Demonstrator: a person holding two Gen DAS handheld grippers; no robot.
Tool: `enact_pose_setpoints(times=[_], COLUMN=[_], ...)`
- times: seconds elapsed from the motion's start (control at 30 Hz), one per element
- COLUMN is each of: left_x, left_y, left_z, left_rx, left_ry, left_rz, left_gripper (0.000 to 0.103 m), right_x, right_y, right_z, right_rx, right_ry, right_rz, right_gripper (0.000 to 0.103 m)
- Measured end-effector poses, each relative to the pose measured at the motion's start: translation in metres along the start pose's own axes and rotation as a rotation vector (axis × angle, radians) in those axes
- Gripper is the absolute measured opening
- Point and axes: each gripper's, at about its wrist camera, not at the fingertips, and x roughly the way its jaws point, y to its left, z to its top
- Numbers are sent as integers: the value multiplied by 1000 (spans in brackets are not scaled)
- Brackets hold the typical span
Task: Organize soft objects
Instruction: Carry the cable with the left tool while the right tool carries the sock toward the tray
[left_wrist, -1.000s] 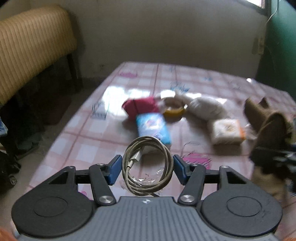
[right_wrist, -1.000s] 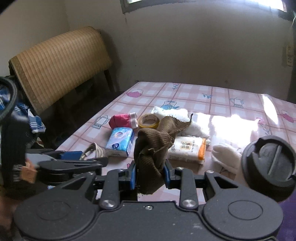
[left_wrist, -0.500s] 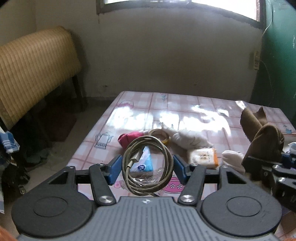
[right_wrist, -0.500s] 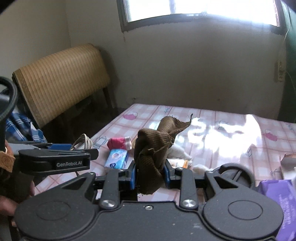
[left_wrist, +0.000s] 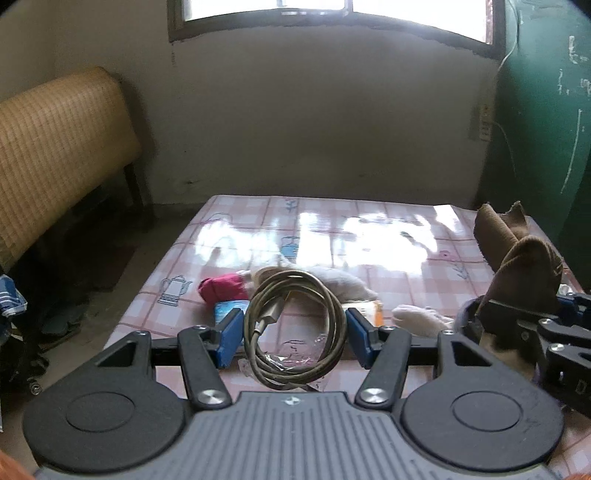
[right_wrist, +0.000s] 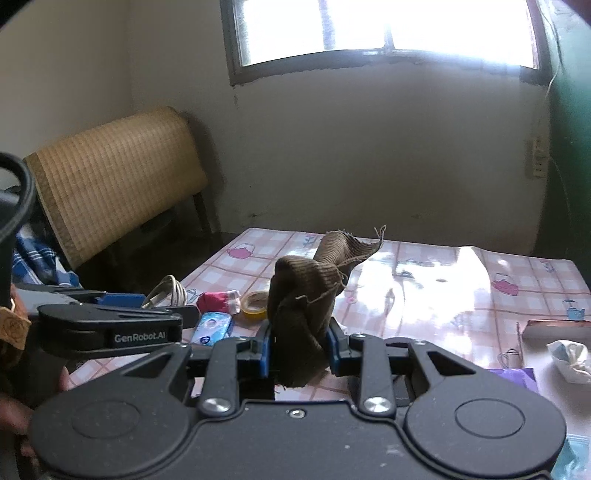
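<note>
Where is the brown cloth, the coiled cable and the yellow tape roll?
brown cloth (right_wrist: 303, 295), right wrist view, its bunched middle.
coiled cable (left_wrist: 332, 314), left wrist view, right side of loop.
yellow tape roll (right_wrist: 254, 310), right wrist view, front rim.

We could not see the blue packet (left_wrist: 226, 307) fully, because the coiled cable (left_wrist: 295, 328) hid it. The purple pack (right_wrist: 517, 376) was cut off behind the right gripper (right_wrist: 299, 345), and the print on the orange packet (left_wrist: 364, 306) was too small to read.

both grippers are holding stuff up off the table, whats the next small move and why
Probably carry the brown cloth in the right gripper toward the white soft things and set it there. Its jaws are clamped on it and it hangs clear of the table. The left gripper holds only a coiled cable.
</note>
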Motion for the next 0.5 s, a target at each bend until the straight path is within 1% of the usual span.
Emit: enact_pose_setpoints(times=[0.5], left_x=[-9], left_y=[-45], left_z=[2], left_rx=[43], left_ry=[-14], left_rz=[-51], left_gripper=[61], right_x=[-29], right_y=[-33], right_z=[-1], right_rx=[35], right_ry=[-25], right_rz=[-47], right_gripper=[35])
